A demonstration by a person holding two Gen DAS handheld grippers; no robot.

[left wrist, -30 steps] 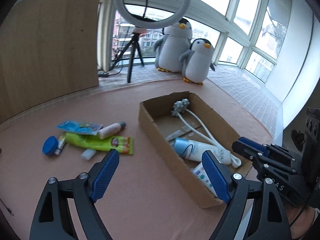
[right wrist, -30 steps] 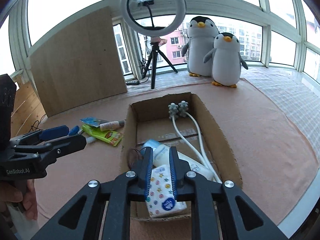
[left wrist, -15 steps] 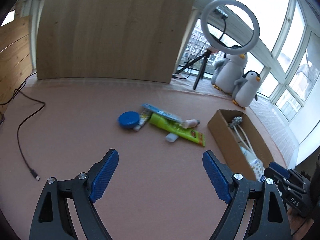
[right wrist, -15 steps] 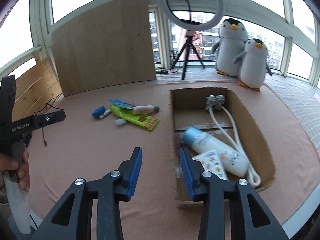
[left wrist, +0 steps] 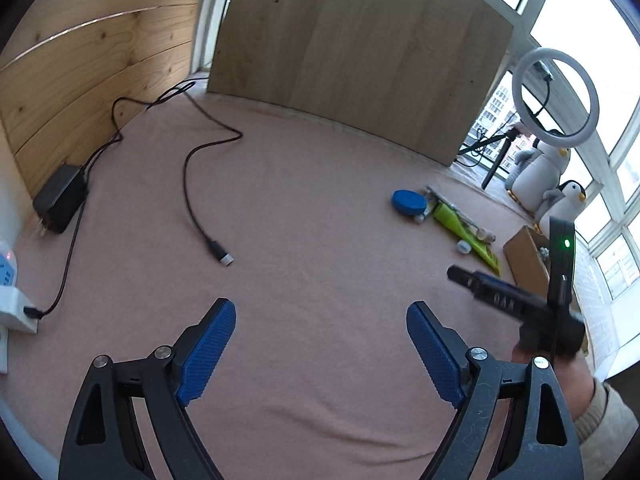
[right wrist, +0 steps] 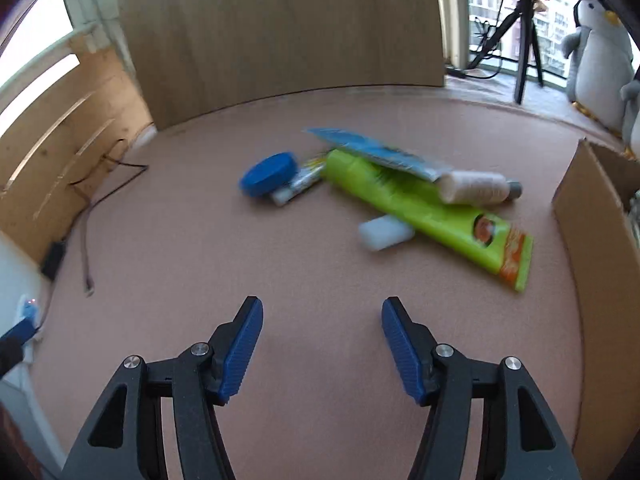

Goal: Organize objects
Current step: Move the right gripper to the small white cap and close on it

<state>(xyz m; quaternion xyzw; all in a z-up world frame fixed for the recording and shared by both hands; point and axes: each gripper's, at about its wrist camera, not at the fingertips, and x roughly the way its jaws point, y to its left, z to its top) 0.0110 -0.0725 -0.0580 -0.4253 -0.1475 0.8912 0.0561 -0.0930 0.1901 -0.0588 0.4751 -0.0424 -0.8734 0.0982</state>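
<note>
Tube (right wrist: 424, 206) left of box (right wrist: 592, 240), packet (right wrist: 372, 152) atop tube

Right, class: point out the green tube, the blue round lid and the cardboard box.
green tube (right wrist: 424, 204), right wrist view, middle of its body
blue round lid (right wrist: 269, 173), right wrist view, flat top
cardboard box (right wrist: 592, 240), right wrist view, near outer wall

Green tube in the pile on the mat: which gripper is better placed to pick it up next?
Right, probably. The right gripper is open and faces the green tube close ahead. The left gripper, also open, points at bare mat, with the pile far off to its right.
</note>
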